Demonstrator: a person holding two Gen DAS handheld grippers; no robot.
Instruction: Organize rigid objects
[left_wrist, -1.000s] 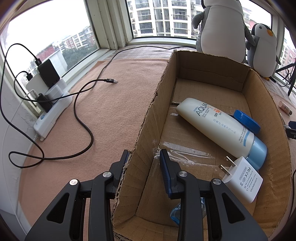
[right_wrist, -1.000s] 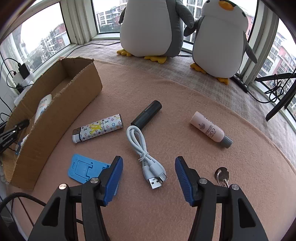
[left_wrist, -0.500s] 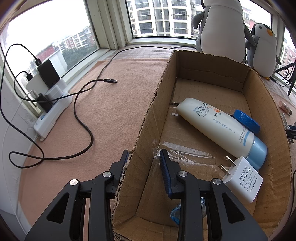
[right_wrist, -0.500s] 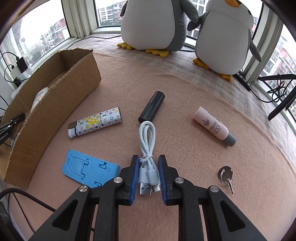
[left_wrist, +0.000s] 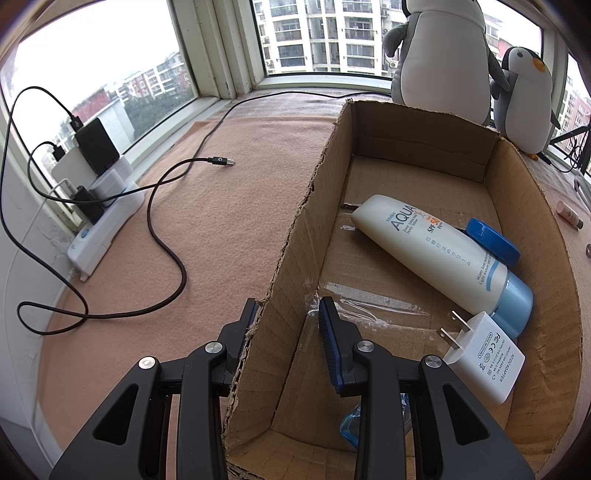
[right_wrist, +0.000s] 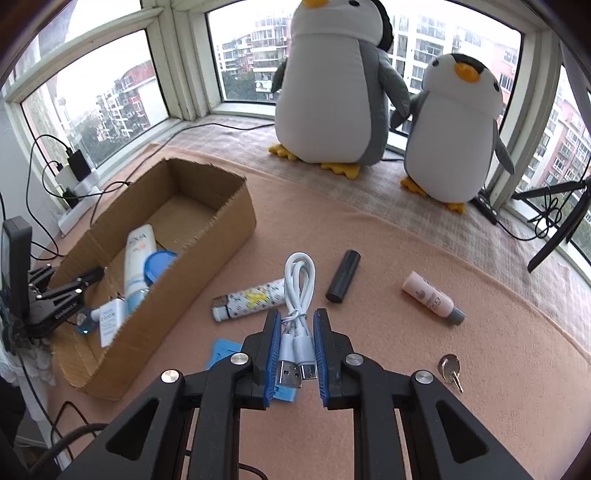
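Right wrist view: right gripper (right_wrist: 295, 343) clamped on coiled white cable (right_wrist: 298, 291), lifted clear of the mat. Left gripper (left_wrist: 288, 314) pinches the cardboard box (left_wrist: 295, 236) wall, jaws closed on it.

Both handheld tools share one build: the left gripper (left_wrist: 290, 317) and the right gripper (right_wrist: 294, 345) have matte black plastic arms with triangular cut-outs, round silver screw heads at the joints, and flat fingers lined with ribbed blue pads (right_wrist: 320, 354)
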